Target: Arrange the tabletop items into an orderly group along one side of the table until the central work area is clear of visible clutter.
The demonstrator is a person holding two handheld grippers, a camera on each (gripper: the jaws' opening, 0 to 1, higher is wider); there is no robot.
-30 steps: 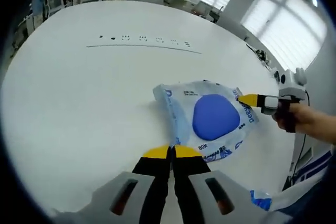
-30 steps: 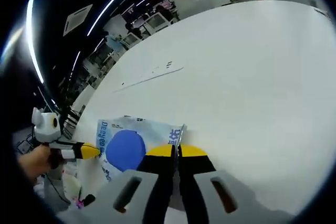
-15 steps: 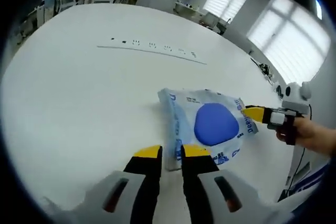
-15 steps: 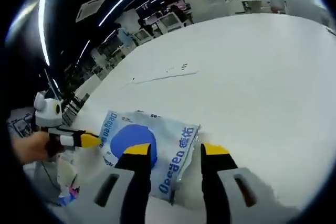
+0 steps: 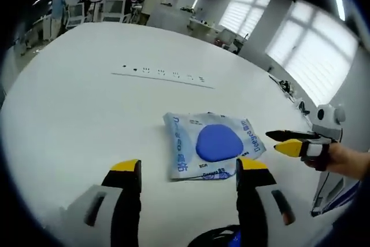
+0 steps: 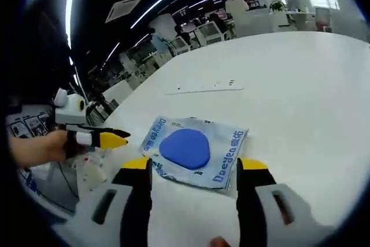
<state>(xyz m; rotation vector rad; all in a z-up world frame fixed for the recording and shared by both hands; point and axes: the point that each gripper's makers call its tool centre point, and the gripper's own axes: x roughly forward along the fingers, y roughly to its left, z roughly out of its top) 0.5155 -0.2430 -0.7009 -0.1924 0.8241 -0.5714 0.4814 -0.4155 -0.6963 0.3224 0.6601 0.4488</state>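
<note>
Both your grippers, left (image 5: 188, 169) and right (image 6: 195, 166), hang released with jaws spread wide, and the packet (image 5: 211, 144) lies flat on the table (image 5: 87, 120) just ahead of both, long axis crosswise to each, neither gripper clearly nearer.
</note>
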